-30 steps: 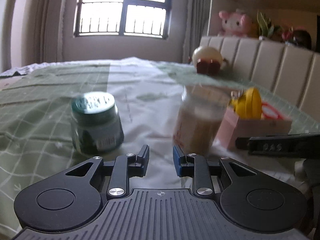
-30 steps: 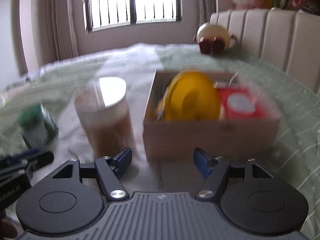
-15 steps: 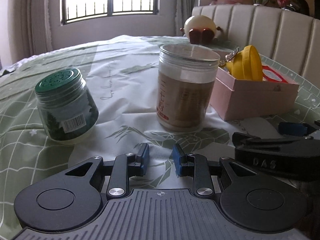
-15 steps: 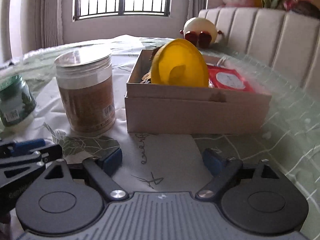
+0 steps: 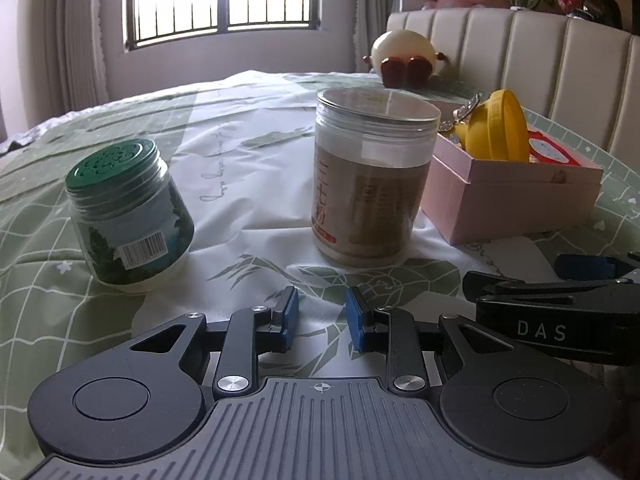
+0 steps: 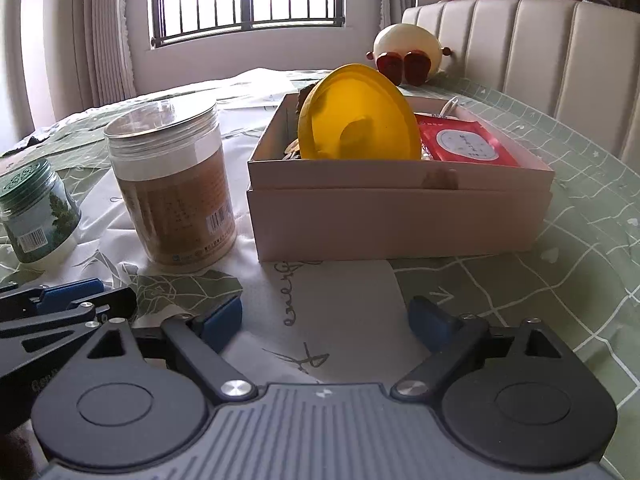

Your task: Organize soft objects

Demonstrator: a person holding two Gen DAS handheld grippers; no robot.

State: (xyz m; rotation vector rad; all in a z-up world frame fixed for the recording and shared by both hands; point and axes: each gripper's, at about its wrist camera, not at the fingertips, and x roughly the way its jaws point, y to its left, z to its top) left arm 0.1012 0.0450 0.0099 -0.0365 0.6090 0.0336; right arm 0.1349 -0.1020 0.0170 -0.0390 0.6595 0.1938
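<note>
L wrist view: left tongs [image 5: 322, 316] hover low over the green-patterned cloth [image 5: 248, 168], pads part open w/ a narrow gap, nothing between. Ahead-left stands a green-lidded jar [image 5: 126, 216], upright. Ahead-right a clear jar w/ brown powder [image 5: 372, 176], upright, just beside a pink box [image 5: 512, 196]. Yellow soft object [image 5: 496, 132] leans inside the box. Right tongs' side shows at the right edge.

R wrist view: right tongs [image 6: 326, 320] wide open, jaws have just been opening, only cloth between them. The box [image 6: 400, 216] sits straight ahead, near. Yellow soft object [image 6: 358, 114] stands on edge in its left part, red packet [image 6: 466, 144] beside it on the right. Powder jar [image 6: 172, 184] left of box, apart from it.
</note>
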